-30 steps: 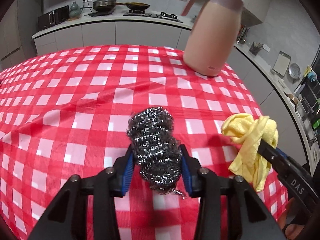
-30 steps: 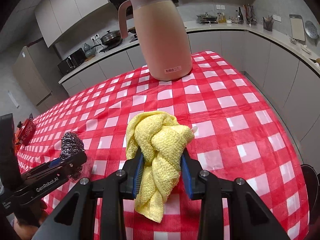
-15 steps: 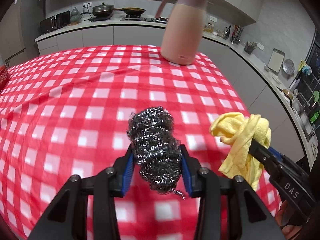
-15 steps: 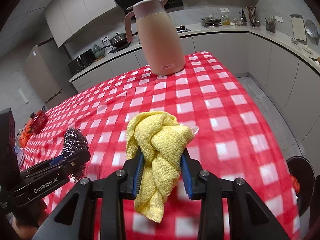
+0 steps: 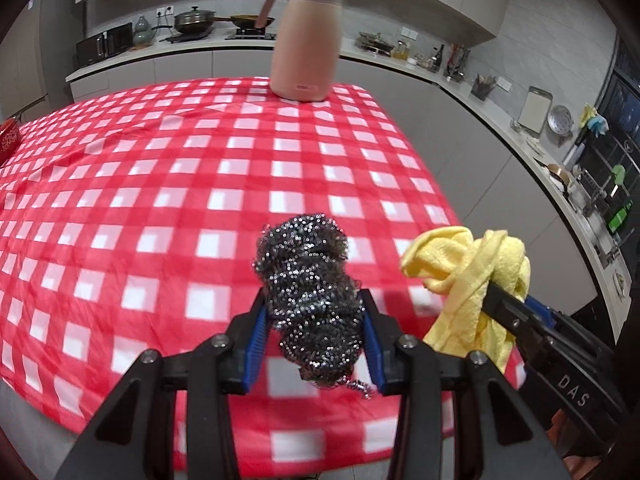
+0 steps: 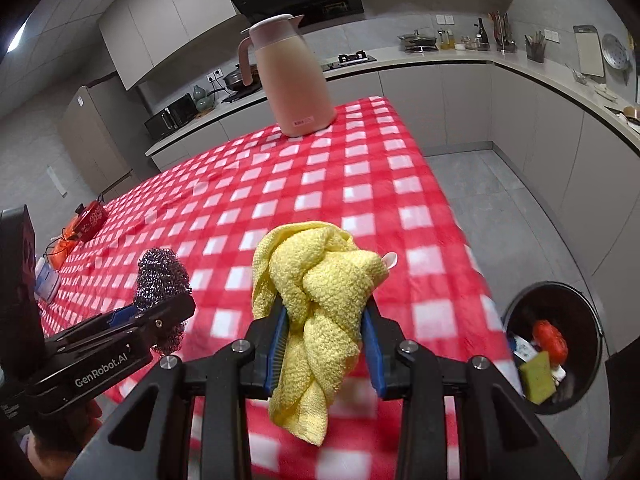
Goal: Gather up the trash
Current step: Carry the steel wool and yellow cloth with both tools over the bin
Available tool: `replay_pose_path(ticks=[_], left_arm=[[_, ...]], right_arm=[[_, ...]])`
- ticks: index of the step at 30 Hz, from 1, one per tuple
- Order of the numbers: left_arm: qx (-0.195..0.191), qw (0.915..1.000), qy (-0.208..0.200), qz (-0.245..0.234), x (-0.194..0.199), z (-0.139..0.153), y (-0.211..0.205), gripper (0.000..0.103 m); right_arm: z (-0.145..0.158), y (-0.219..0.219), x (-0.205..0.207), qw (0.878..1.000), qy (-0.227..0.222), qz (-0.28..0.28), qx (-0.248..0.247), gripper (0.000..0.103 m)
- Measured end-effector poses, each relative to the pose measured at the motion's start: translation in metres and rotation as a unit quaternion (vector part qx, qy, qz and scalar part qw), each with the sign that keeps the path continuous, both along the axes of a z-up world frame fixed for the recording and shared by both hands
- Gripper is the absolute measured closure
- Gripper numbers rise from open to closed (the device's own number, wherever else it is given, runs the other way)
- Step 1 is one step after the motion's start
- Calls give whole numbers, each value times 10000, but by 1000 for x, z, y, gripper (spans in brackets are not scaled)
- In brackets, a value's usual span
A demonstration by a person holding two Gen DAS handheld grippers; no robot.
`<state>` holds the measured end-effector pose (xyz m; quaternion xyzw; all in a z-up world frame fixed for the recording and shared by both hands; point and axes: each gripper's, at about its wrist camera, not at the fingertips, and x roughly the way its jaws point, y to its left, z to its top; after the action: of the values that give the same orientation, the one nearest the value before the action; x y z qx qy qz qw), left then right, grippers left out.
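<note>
My left gripper [image 5: 314,320] is shut on a steel wool scrubber [image 5: 310,288] and holds it above the near edge of the red checked table [image 5: 200,168]. The scrubber also shows in the right wrist view [image 6: 162,280]. My right gripper [image 6: 326,336] is shut on a crumpled yellow cloth [image 6: 320,292], held above the table's near right corner. The cloth also shows in the left wrist view [image 5: 468,272]. A black trash bin [image 6: 558,300] stands on the floor to the right of the table, with a red item and a green sponge inside.
A pink thermos jug [image 5: 306,40] stands at the far side of the table, also in the right wrist view [image 6: 292,76]. A red object [image 6: 90,220] lies at the table's left end. Kitchen counters [image 6: 540,80] run along the back and right walls.
Both grippers have pulled back from the table and risen, holding their loads. The jug looks farther away, the table's near edge shows, and the trash bin has come into the right view.
</note>
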<state>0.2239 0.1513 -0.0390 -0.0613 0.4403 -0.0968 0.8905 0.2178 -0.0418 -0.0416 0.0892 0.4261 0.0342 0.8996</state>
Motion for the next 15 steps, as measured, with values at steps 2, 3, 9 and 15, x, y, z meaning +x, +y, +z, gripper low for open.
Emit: replay_pose_path(ticks=[2, 3, 9, 15], left_arm=[[-5, 9999, -32, -129, -4, 2, -6, 60], [-30, 9998, -40, -190, -5, 2, -9, 60], [-106, 9986, -183, -478, -17, 1, -23, 60], [-118, 9978, -91, -648, -33, 1, -46, 60]], right_arm=[[3, -5, -8, 9999, -12, -79, 78, 66], [4, -7, -13, 9999, -48, -140, 69, 66], [7, -21, -37, 9988, -11, -472, -99, 66], [6, -45, -62, 9974, 50, -720, 68, 66]])
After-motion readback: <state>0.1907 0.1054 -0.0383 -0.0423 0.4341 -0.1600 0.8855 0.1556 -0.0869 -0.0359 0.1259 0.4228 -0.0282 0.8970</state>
